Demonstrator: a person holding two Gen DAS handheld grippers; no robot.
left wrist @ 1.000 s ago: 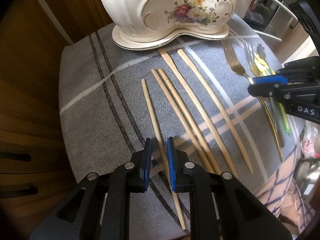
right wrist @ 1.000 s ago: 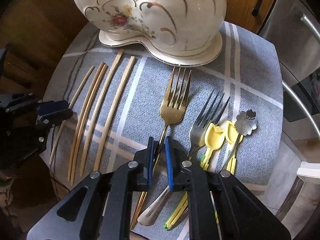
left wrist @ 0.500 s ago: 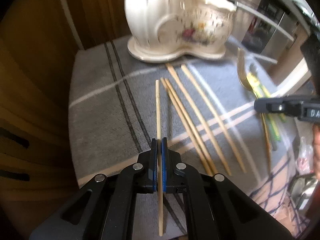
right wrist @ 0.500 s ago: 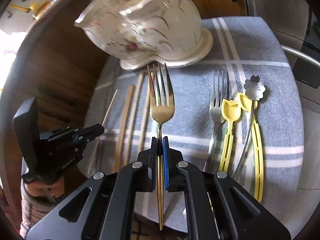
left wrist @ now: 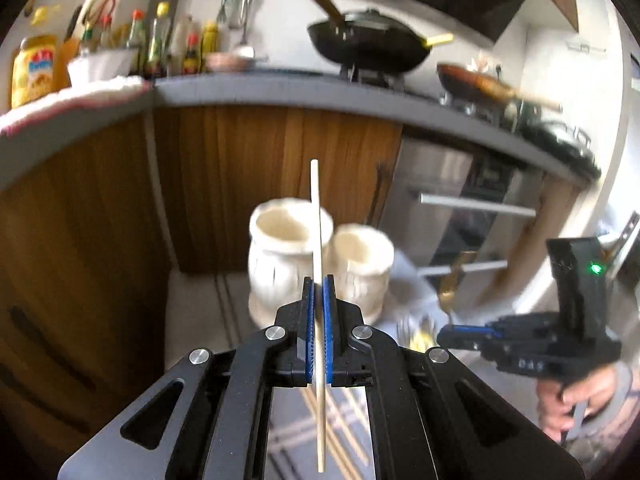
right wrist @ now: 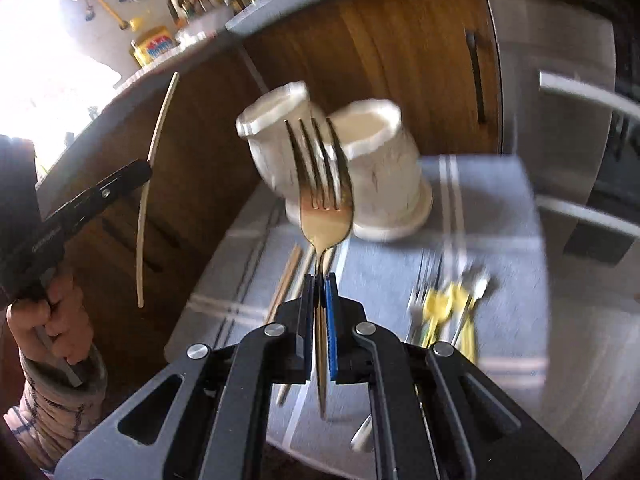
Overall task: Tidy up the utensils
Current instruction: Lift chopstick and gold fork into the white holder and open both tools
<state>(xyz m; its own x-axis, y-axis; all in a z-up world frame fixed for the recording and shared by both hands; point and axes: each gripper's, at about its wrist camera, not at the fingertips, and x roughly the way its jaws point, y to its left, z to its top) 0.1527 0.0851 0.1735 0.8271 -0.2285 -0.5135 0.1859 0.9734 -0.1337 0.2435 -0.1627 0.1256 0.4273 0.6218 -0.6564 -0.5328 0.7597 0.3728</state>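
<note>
Wooden and pale, a single chopstick (left wrist: 318, 280) is clamped upright between the closed fingers of the left gripper (left wrist: 318, 300); half a second ago it was only just lifted off the striped cloth (right wrist: 500, 248), and it is now raised level with the two-cup ceramic holder (left wrist: 316, 264), in front of the holder's left cup. A gold fork (right wrist: 322, 204) is likewise pinched by its handle in the shut fingers of the right gripper (right wrist: 320, 296), tines up, and has been carried from low over the cloth to just before the holder's rims. Both pieces are judged to be in transit to the holder, so the dropping-in step seems next, though which cup is meant for each cannot be told.

Left on the cloth near the holder are the other chopsticks (right wrist: 286, 280), on its left, and a blurred cluster of yellow-handled utensils (right wrist: 444, 312) with a silver fork (right wrist: 420, 280), on its right.

Much is smeared by motion: the holder's decoration cannot be read, and the utensil cluster cannot be counted. The lower ends of fork and chopstick are partly hidden behind the fingers. Beyond the holder, wooden cabinet doors (left wrist: 280, 168) and a kitchen worktop (left wrist: 280, 92) carrying bottles and a wok are seen.
</note>
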